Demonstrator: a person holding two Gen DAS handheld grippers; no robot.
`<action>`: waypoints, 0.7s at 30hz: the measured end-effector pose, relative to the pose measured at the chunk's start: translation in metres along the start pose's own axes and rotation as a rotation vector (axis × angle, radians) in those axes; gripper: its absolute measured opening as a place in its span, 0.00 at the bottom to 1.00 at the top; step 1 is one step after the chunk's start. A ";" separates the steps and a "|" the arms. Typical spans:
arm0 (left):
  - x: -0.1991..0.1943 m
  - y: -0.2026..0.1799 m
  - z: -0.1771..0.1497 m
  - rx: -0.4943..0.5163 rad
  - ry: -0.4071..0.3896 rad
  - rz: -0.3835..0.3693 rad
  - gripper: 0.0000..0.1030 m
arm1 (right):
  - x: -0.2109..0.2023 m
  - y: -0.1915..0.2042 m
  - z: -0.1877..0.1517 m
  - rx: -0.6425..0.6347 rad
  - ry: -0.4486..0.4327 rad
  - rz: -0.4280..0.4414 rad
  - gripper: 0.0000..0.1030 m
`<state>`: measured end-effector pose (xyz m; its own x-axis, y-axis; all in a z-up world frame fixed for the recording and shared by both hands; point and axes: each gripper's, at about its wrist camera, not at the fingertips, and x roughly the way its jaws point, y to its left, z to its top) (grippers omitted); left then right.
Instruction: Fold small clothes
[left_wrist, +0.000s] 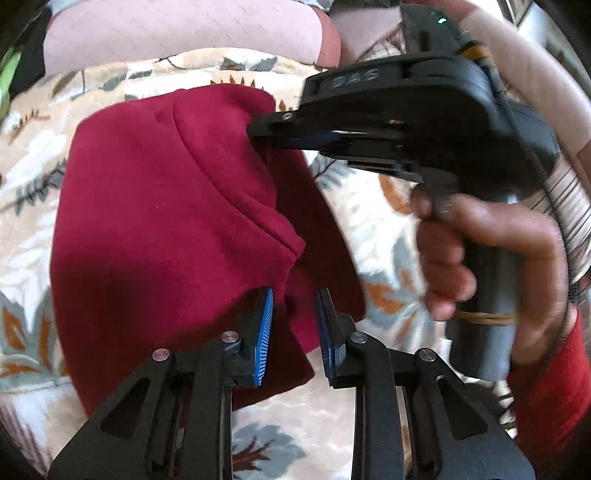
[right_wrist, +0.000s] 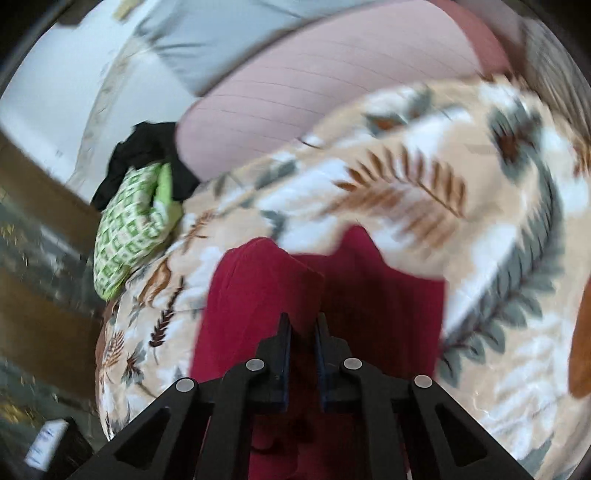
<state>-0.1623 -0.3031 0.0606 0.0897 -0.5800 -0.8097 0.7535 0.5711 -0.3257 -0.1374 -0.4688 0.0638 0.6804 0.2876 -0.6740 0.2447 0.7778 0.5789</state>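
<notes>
A small dark red garment (left_wrist: 166, 221) lies partly folded on a leaf-patterned blanket (left_wrist: 373, 229). In the left wrist view my left gripper (left_wrist: 295, 299) is shut on the garment's near edge, red cloth pinched between its blue pads (left_wrist: 266, 325). My right gripper (left_wrist: 264, 134) reaches in from the right, held by a hand (left_wrist: 491, 258), and its jaws are closed on the garment's far corner. The right wrist view is blurred; there my right gripper (right_wrist: 303, 323) holds the red garment (right_wrist: 258, 295) between its narrow fingers, with the cloth hanging below.
A pink ribbed pillow (right_wrist: 314, 99) lies beyond the blanket (right_wrist: 461, 184). A green and white patterned cloth (right_wrist: 129, 221) and a black cloth (right_wrist: 144, 147) are heaped at the bed's left edge. Wooden floor (right_wrist: 37, 295) shows below left. A red sleeve (left_wrist: 554, 384) covers the wrist.
</notes>
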 end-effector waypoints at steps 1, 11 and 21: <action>-0.010 0.000 0.000 0.009 -0.019 -0.010 0.22 | -0.006 -0.003 -0.005 0.009 -0.013 0.019 0.13; -0.086 0.036 -0.012 -0.023 -0.121 0.069 0.47 | -0.026 0.014 -0.036 -0.024 -0.008 0.147 0.64; -0.079 0.057 -0.028 -0.098 -0.110 0.118 0.47 | 0.006 0.043 -0.048 -0.185 -0.001 0.002 0.25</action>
<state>-0.1447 -0.2087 0.0927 0.2486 -0.5622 -0.7888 0.6666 0.6901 -0.2817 -0.1557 -0.4066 0.0629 0.6815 0.2884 -0.6726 0.1124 0.8669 0.4856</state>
